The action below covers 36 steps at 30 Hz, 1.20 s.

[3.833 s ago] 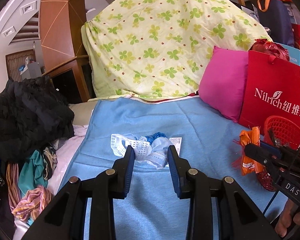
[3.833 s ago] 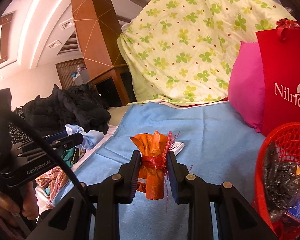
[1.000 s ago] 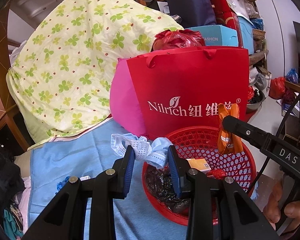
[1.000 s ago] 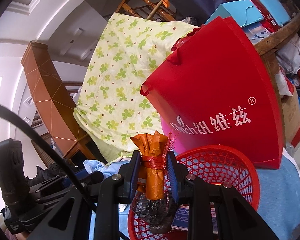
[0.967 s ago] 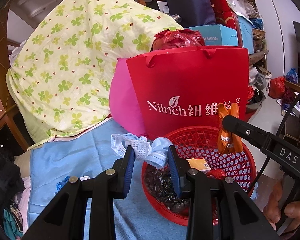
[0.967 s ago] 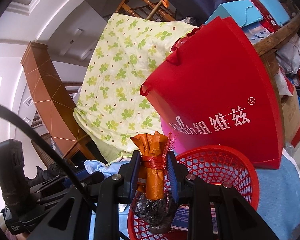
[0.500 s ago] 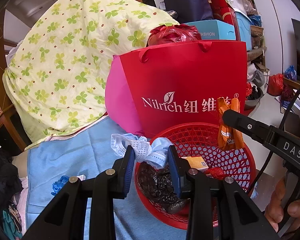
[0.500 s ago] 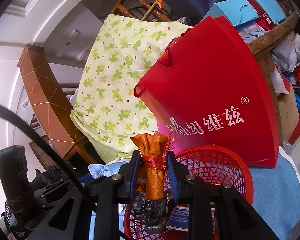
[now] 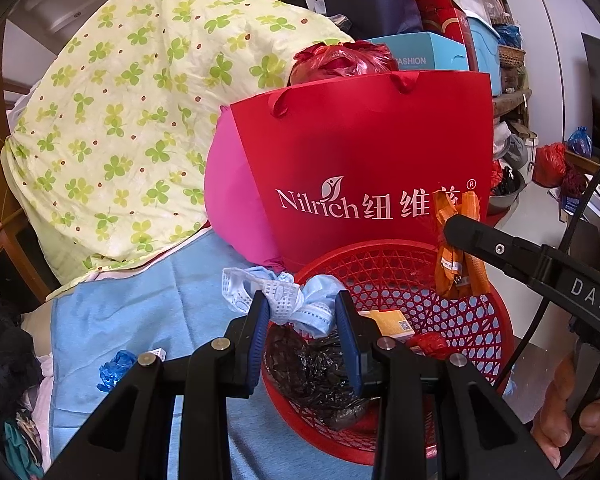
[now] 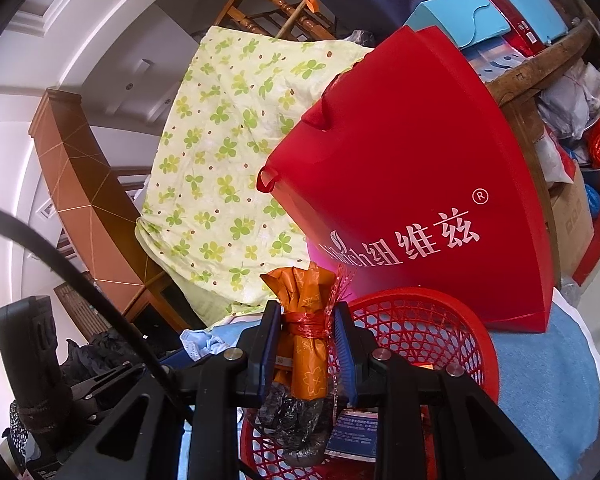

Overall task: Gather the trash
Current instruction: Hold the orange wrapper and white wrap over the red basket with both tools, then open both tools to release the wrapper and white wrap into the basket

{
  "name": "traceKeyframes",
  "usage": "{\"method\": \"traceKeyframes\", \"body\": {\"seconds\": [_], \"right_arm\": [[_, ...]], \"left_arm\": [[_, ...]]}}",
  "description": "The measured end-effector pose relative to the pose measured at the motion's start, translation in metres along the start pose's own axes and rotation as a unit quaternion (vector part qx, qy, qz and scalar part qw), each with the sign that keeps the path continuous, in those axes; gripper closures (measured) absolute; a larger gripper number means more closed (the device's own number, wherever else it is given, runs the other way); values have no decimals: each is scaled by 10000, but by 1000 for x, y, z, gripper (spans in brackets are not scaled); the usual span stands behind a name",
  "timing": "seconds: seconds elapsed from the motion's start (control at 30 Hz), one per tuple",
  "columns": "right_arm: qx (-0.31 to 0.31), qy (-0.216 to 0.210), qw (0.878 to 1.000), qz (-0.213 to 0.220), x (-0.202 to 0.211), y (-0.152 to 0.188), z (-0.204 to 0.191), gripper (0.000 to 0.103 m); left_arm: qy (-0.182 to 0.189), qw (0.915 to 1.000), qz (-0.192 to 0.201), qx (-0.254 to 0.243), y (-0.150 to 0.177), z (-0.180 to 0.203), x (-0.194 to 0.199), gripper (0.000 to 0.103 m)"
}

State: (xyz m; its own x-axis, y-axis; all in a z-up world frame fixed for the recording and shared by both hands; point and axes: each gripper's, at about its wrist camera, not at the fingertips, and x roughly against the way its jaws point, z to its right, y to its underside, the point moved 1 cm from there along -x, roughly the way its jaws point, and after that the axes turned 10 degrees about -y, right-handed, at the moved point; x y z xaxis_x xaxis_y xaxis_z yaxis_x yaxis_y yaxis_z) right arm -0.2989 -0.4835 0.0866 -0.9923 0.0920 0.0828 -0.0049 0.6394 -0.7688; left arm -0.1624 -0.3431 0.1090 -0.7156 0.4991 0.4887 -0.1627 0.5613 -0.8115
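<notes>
Two grippers hang over a round red plastic lattice basket (image 9: 404,268). The left gripper (image 9: 303,320) pinches a crumpled pale-blue face mask (image 9: 284,300) above the near rim; the right gripper (image 10: 306,344) clamps an orange wrapper bundle (image 10: 306,320) tied with red ribbon. Crinkled black plastic (image 9: 312,368) lines the basket, with a stiff red paper bag (image 9: 372,160) just behind.
</notes>
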Motion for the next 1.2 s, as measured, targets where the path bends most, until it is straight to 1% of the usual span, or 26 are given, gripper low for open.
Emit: {"method": "traceKeyframes", "body": {"seconds": [0.83,1.07,1.13,1.17,1.2], "right_arm": [[-155,216,9994,-200,-4,2,9,73],[-224,257,9992,-190,-6,2,11,73],[-301,260,9990,-212,-8,2,13,73],[-357,239,9988,-239,-9,2,15,73],[-399,228,9986,-265,-10,2,16,73]], "left_arm": [[73,9999,-138,-45,4,13,-15,67],[113,9998,-126,-51,4,15,-16,66],[101,9999,-105,-67,5,16,-17,61],[106,9999,-95,-74,5,17,-17,57],[144,9998,-99,-78,6,17,-17,51]]}}
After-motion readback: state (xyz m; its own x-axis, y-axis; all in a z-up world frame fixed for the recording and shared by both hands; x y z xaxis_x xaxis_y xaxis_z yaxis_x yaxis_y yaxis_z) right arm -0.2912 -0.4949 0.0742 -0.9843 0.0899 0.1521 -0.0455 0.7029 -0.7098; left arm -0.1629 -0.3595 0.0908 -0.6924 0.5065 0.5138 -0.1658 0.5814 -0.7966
